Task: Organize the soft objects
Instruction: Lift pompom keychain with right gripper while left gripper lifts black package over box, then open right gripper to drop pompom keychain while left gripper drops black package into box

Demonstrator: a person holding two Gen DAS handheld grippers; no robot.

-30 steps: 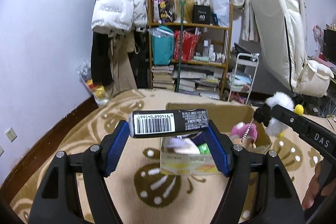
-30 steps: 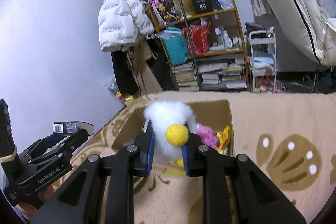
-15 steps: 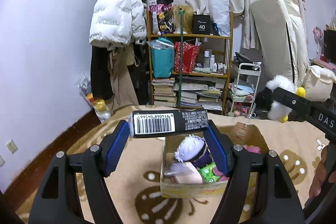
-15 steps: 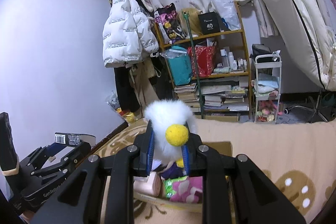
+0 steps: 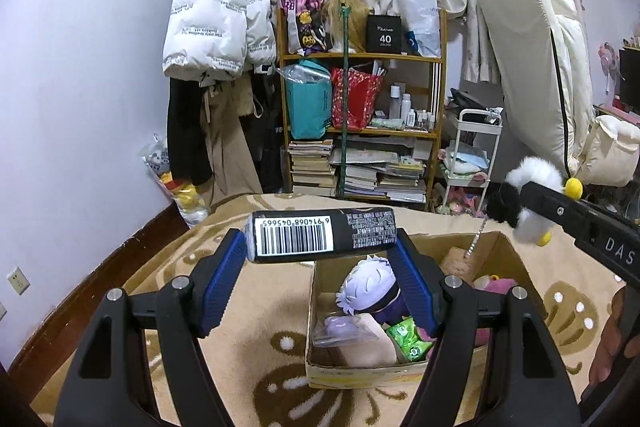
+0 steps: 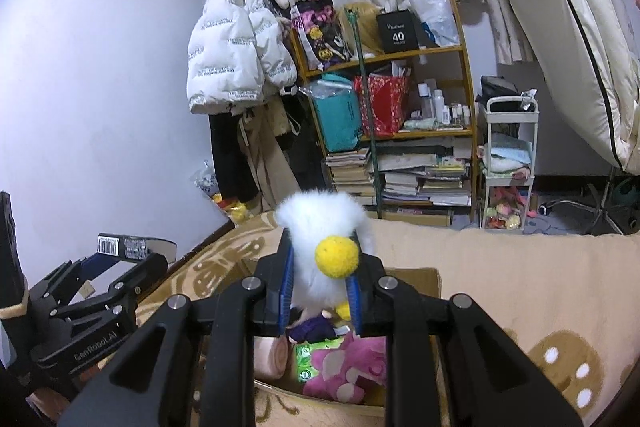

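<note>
My left gripper (image 5: 320, 251) is shut on a black pack with a white barcode (image 5: 320, 241), held crosswise above the near left corner of an open cardboard box (image 5: 516, 263). The box holds soft toys: a white-haired doll (image 5: 368, 287), a pink plush (image 6: 348, 371), a green packet (image 5: 408, 339). My right gripper (image 6: 320, 283) is shut on a fluffy white bird plush with a yellow beak (image 6: 324, 227), held above the box. That plush also shows in the left wrist view (image 5: 528, 203), at the right. The left gripper shows at the left in the right wrist view (image 6: 120, 259).
The box stands on a beige patterned carpet (image 5: 248, 311). Behind are a wooden shelf with books and bags (image 5: 360, 131), a white puffer jacket on a rack (image 5: 216, 23), a white trolley (image 5: 472, 155), a leaning mattress (image 5: 536, 67) and curtains.
Both grippers have risen and tilted up with their loads. The box now sits lower in both views and its contents show more plainly.
</note>
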